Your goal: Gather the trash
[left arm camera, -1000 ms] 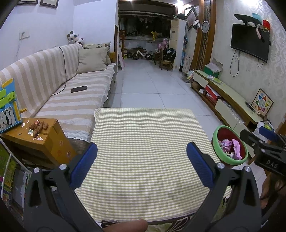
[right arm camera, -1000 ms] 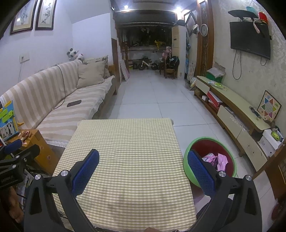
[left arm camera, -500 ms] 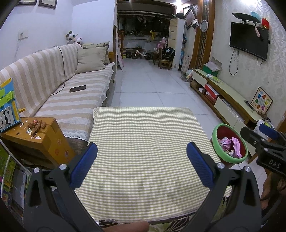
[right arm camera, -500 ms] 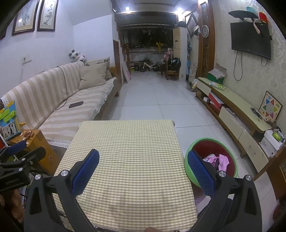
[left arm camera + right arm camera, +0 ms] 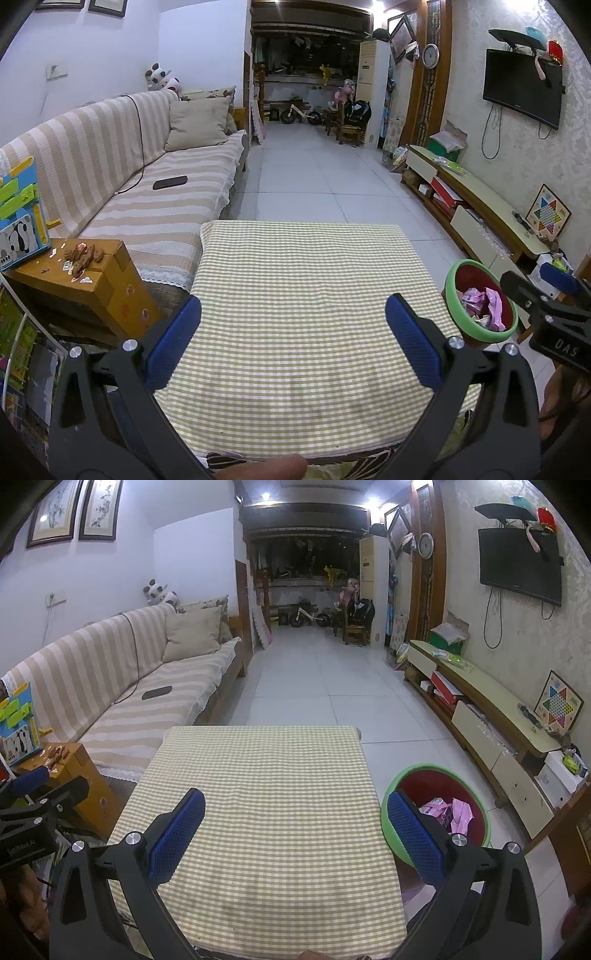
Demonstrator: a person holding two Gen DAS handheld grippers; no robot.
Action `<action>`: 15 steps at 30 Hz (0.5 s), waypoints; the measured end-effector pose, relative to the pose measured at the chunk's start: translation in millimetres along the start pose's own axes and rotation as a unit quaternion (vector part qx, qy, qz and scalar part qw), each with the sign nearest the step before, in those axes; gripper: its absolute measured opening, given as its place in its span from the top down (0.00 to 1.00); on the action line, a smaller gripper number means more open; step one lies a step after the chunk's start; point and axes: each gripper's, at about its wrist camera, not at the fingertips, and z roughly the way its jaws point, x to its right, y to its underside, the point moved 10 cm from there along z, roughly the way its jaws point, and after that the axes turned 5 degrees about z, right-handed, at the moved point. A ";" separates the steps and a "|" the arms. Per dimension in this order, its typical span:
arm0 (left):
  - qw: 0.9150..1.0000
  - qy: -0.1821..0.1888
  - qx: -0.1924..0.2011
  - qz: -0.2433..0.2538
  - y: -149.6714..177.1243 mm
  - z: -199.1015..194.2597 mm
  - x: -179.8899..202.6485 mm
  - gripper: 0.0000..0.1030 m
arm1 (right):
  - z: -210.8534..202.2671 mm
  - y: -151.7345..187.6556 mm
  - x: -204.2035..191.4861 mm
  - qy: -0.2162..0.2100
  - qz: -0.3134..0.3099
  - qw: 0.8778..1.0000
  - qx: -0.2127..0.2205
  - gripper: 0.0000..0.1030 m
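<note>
Now both claws wide apart and holding nothing: left gripper (image 5: 293, 343) and right gripper (image 5: 295, 836) up over the checked table (image 5: 303, 295). No trash seen on the cloth; pink wrappers (image 5: 452, 812) down in the green bin (image 5: 436, 768) on the floor by the table's right side. Best to look slowly for missed bits, then hold both claws steady and clear of the cloth.
</note>
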 end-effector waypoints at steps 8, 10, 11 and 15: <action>1.000 0.001 0.001 0.000 0.4 0.2 -0.9 0.05 | 3.1 0.4 -0.2 -0.005 0.000 1.000 -0.008 0.07; 1.000 0.000 0.000 0.000 0.4 0.3 -0.9 0.05 | 3.7 0.9 -0.3 -0.006 0.000 1.000 -0.010 0.07; 1.000 0.000 0.000 -0.001 0.4 0.3 -1.5 0.05 | 3.8 1.3 -0.3 -0.007 -0.001 1.000 -0.010 0.07; 1.000 0.000 0.000 0.000 0.6 0.4 -1.6 0.05 | 3.8 1.4 -0.2 -0.006 -0.001 1.000 -0.010 0.07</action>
